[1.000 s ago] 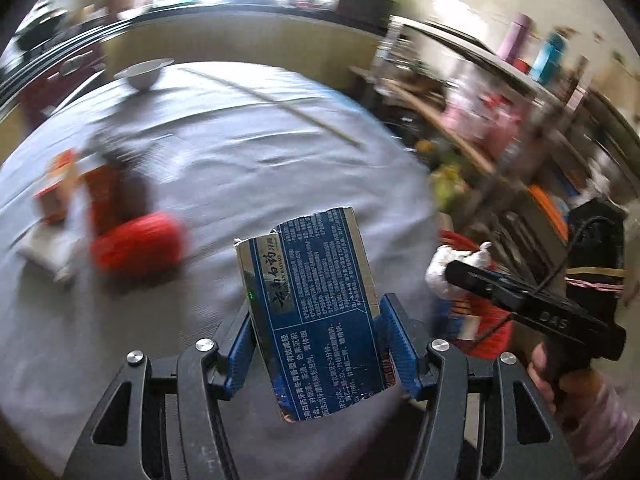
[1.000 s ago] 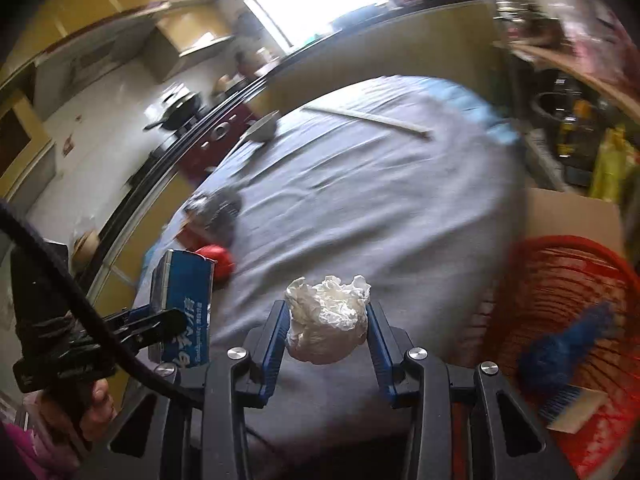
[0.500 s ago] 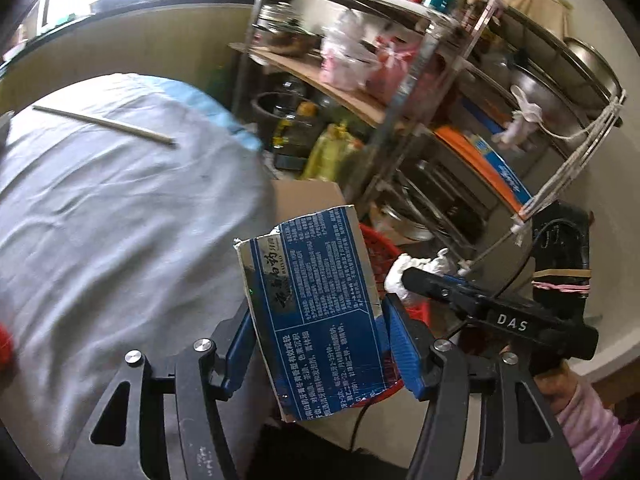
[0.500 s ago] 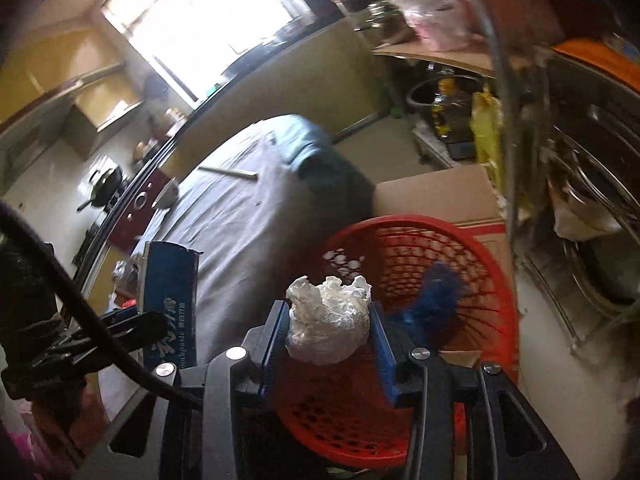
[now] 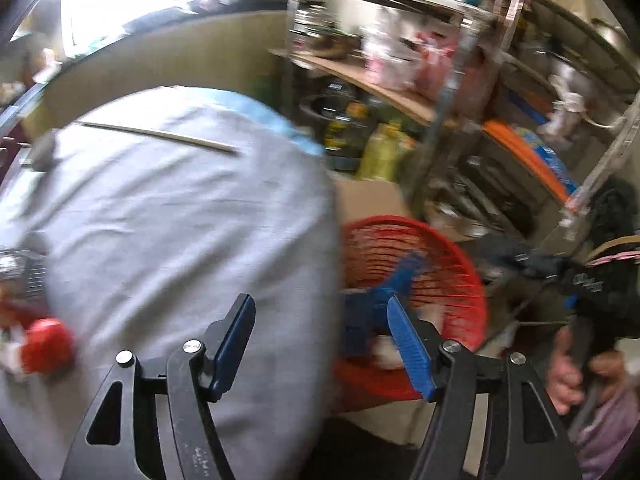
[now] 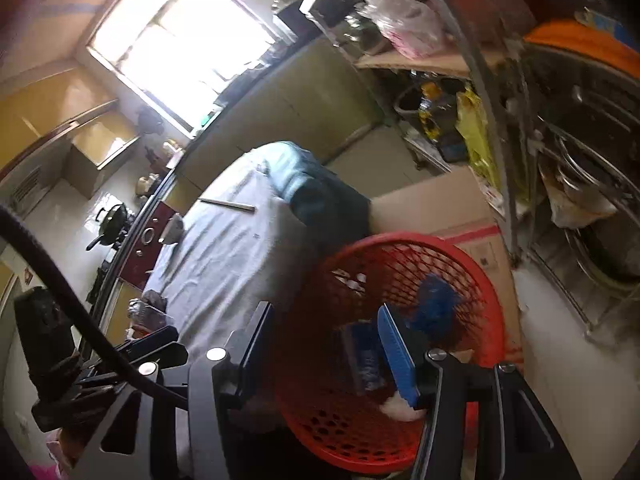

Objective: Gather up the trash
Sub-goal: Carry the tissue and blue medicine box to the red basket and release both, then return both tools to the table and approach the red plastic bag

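Note:
A red mesh trash basket [image 5: 460, 264] [image 6: 492, 300] stands on the floor beside the round grey-clothed table [image 5: 168, 216] [image 6: 224, 256]. Inside it lie the blue carton [image 6: 360, 354] [image 5: 360, 320], the white crumpled tissue [image 6: 400, 406] and other blue trash [image 6: 434, 304]. My left gripper [image 5: 322, 312] is open and empty, over the table edge next to the basket. My right gripper [image 6: 326, 316] is open and empty above the basket. A red object [image 5: 48, 344] and other scraps [image 6: 146, 306] lie on the table at the left.
A cardboard box [image 6: 436, 204] stands behind the basket. A cluttered metal shelf rack [image 5: 460, 80] [image 6: 560, 120] with bottles and pans fills the right side. A chopstick [image 5: 160, 136] and a bowl [image 6: 174, 230] lie on the far part of the table.
Both grippers have opened. The blue carton has left my left gripper and the tissue my right gripper, and both now lie in the basket. The left view has swung back toward the table.

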The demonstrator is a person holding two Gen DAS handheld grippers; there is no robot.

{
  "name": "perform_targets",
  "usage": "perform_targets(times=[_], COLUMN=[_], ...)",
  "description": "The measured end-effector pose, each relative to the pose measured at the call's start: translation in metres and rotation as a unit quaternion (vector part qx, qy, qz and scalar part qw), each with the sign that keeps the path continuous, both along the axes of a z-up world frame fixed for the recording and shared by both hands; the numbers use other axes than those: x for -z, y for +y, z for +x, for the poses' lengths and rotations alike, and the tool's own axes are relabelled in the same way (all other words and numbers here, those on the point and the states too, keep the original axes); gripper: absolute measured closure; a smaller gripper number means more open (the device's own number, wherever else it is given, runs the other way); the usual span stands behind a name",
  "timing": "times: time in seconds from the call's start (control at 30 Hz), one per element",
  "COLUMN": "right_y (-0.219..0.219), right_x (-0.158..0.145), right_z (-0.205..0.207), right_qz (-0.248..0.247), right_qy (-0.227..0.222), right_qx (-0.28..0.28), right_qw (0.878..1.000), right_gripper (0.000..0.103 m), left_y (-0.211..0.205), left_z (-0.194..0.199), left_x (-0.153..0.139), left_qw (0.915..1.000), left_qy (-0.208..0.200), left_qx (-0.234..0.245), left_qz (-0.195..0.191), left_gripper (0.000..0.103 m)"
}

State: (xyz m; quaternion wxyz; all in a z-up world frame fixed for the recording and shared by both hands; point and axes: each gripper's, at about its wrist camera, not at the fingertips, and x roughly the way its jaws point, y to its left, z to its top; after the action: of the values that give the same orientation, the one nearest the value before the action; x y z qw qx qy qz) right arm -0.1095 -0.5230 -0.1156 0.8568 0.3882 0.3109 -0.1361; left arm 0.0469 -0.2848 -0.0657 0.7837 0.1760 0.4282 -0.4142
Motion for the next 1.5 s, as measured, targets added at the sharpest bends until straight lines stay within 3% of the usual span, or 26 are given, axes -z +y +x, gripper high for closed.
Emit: perform_targets(times=[0.2,0.47,1.1,1.5], right_y=[0.033,0.094,0.203,0.263], right_x=[-0.029,-0.053,-0.078,-0.069], right_z=[0.037,0.088,0.163,0.195], right_qz=[-0.021,-0.036,-0.053,-0.05], right_qy=[-0.027,-0.049,-0.061,-0.05], right_qx=[-0.052,-0.134,-0.263,-0.333], right_qw=[0.998,0.989,0.961,0.94], right_gripper=[0.045,0.045,0.045,0.044], left_y=[0.053,0.123,0.217,0.288], left_z=[0.021,0.037,0.058,0.069], left_x=[-0.016,-0.027,-0.02,-0.007], left_qw=[0.9944,0.9813,0.9551,0.9267], left_qy=[-0.048,-0.077,-0.079,-0.072], left_qx=[-0.091,-0.173,-0.28,-0.36], left_qz=[0.022,0.035,0.058,0.081], left_gripper=[0.033,0.033,0.033,0.033])
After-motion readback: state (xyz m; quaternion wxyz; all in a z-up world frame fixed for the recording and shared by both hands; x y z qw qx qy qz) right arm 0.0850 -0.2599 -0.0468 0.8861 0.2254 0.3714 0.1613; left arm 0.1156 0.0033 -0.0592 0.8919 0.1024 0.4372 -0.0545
